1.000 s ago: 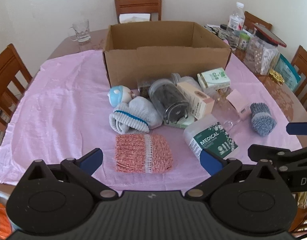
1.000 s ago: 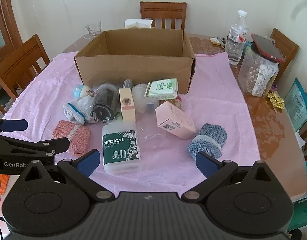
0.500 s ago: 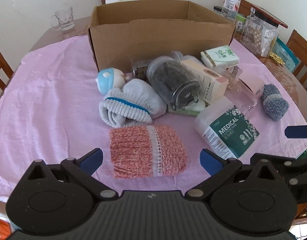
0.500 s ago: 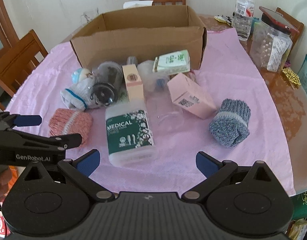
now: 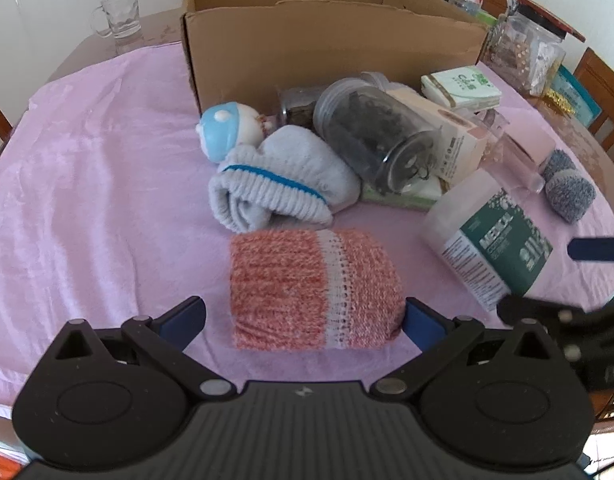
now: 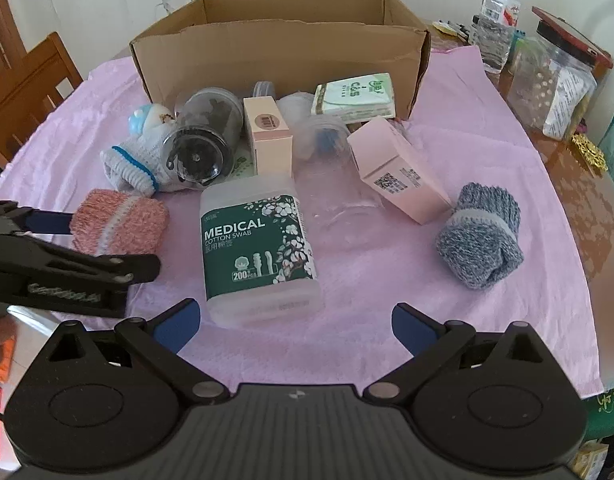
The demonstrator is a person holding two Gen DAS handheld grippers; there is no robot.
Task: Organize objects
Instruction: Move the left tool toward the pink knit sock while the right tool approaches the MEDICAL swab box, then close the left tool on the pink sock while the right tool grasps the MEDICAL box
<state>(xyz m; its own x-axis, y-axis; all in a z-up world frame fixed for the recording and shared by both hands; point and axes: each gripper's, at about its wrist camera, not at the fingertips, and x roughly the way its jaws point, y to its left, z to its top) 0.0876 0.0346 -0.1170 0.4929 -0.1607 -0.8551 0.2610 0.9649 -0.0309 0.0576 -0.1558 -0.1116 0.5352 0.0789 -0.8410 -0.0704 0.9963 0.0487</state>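
A rolled pink sock [image 5: 313, 286] lies on the pink cloth between the open fingers of my left gripper [image 5: 303, 318]; its right end touches the right fingertip. In the right wrist view the same pink sock [image 6: 121, 222] shows beside the left gripper. My right gripper [image 6: 294, 322] is open, just in front of the cotton swab box [image 6: 259, 242], holding nothing. Behind stand a white sock roll [image 5: 279, 186], a small doll [image 5: 227, 130], a dark glass jar [image 5: 377, 146], a pink box [image 6: 397, 170], a grey sock roll [image 6: 481, 236] and the open cardboard box [image 6: 283, 50].
A glass mug [image 5: 121, 12] stands at the back left of the table. At the right are a water bottle [image 6: 499, 12] and a clear jar with a red lid [image 6: 559, 80]. Wooden chairs [image 6: 25, 88] ring the table.
Both grippers moved forward and down toward the table. The left gripper closed in on the pink sock until it sits between the fingers; the right neared the cotton swab box.
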